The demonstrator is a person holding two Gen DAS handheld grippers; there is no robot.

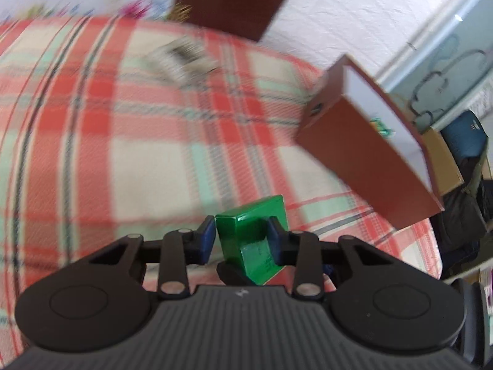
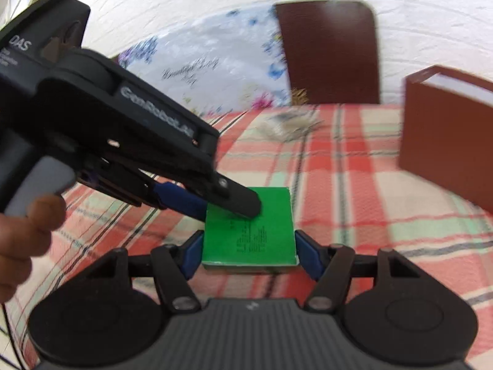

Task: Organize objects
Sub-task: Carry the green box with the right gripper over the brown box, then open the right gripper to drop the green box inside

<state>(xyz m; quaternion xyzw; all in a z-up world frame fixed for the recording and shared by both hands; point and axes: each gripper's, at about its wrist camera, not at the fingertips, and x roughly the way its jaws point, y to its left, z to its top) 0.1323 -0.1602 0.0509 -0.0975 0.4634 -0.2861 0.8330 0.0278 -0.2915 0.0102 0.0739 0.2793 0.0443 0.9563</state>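
Observation:
A flat green box (image 2: 271,212) with black print on top hangs just above the red plaid cloth (image 2: 354,185). My right gripper (image 2: 249,249) is shut on it, blue pads pressing its left and right edges. My left gripper (image 2: 222,205) comes in from the left, held by a hand (image 2: 24,231), and clamps the box's far left corner from above and below. In the left wrist view the green box (image 1: 249,215) stands edge-up between the pads of the left gripper (image 1: 242,234), which touch it on both sides.
An open brown box (image 2: 446,135) with a white inside stands on the cloth to the right; the same brown box (image 1: 369,141) shows in the left view. Behind are a brown chair back (image 2: 329,52), a blurred grey crumpled object (image 2: 289,123) and a floral cloth (image 2: 197,61).

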